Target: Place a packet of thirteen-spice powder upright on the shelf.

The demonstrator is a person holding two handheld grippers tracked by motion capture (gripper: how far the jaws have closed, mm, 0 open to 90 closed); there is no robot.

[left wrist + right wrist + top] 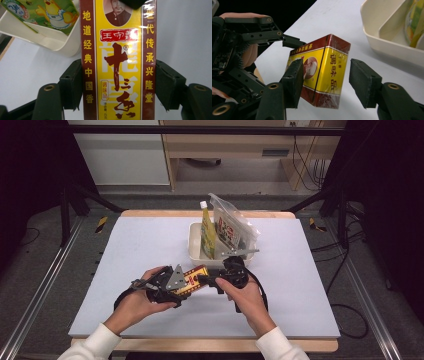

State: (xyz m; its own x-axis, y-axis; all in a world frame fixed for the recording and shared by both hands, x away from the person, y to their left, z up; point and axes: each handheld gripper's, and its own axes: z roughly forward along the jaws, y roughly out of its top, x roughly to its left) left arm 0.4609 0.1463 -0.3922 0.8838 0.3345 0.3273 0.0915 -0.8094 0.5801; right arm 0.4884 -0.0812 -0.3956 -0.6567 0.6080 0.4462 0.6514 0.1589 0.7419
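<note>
While it hangs just above the pale surface, between the person's two hands and a little in front of the white tray, the box shows a yellow front with dark red bands down both long sides, yellow characters on those bands, a small oval portrait near one end and a red label under it. Clear wrap gives it a shine. One narrow side is yellow with red characters, and the end faces are dark red.

Open surface lies to the left of the box and toward the near edge, with more bare room on the right. The tray sits just beyond the right hand, holding a yellow-green pouch and a clear bag, so that side is the tight one.

The left gripper has its fingers pressed against the two long red edges of the box, pinching it across its width. The right gripper faces the box's free end with its fingers spread; the left-hand one in the right gripper view lies at the portrait face, while the other stands clear of the narrow yellow side with a gap between.
</note>
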